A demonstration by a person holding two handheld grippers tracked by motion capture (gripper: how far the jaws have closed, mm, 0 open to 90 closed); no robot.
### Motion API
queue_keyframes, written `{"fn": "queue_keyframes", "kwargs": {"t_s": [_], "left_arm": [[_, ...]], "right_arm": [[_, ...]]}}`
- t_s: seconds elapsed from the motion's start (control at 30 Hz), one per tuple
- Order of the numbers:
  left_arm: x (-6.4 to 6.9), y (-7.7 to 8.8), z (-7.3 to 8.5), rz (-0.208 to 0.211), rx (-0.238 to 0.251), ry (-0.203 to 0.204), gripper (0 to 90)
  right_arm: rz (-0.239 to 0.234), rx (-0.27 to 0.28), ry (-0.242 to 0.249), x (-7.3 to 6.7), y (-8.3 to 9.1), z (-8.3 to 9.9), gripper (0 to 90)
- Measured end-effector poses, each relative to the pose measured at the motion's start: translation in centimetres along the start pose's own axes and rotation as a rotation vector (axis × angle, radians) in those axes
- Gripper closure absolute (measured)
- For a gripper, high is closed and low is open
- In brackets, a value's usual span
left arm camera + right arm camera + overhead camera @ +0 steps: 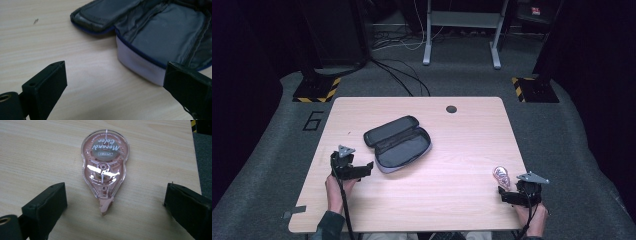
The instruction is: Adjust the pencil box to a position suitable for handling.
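Beside the open pencil case [398, 144], both tools stand spread; next, the right tool [113, 195] must pinch the correction tape [105, 168].

Two matte black, block-jawed handheld grippers, left [371, 165] and right [502, 192], each carry a grey three-cornered plate and a trailing black cable; a dark green sleeve [328, 225] covers the left forearm.

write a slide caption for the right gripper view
Open right gripper poised over a pink tape dispenser lying flat on the wooden table, tip toward the jaws.
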State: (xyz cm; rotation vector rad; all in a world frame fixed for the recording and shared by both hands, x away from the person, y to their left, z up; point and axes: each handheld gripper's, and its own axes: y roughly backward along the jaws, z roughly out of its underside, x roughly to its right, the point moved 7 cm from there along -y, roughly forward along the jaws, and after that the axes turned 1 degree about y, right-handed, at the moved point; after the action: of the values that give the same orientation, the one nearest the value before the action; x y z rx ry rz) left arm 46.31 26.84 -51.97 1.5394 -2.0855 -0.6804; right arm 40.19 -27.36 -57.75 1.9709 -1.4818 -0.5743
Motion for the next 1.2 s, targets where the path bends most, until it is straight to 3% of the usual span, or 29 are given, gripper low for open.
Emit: {"fn": "queue_keyframes", "kwargs": {"t_s": [0.27, 0.33, 0.57, 0.9, 1.0, 1.2], "left_arm": [[0.9, -1.8, -1.4, 0.005, -0.03, 0.022, 6.9], [1.0, -2.7, -1.4, 0.016, -0.072, 0.008, 8.4], [1.2, -4.3, -1.2, 0.029, -0.117, 0.019, 16.2], [1.3, -5.9, -0.9, 0.024, -0.159, 0.026, 39.1], [1.4, -6.0, -0.8, 0.016, -0.162, 0.031, 52.6], [1.8, -6.3, -0.7, -0.006, -0.169, 0.012, 67.5]], "right_arm": [[-0.001, 0.001, -0.001, 0.0, 0.0, 0.0, 4.2], [-0.001, 0.0, -0.001, 0.0, 0.0, 0.0, 4.1], [-0.002, 0.002, 0.001, 0.0, 0.0, 0.0, 4.3], [-0.001, 0.003, -0.001, 0.0, 0.0, 0.0, 4.4], [0.001, 0.007, -0.004, 0.0, 0.0, 0.0, 4.6], [-0.001, 0.004, -0.004, 0.0, 0.0, 0.0, 4.7]]}}
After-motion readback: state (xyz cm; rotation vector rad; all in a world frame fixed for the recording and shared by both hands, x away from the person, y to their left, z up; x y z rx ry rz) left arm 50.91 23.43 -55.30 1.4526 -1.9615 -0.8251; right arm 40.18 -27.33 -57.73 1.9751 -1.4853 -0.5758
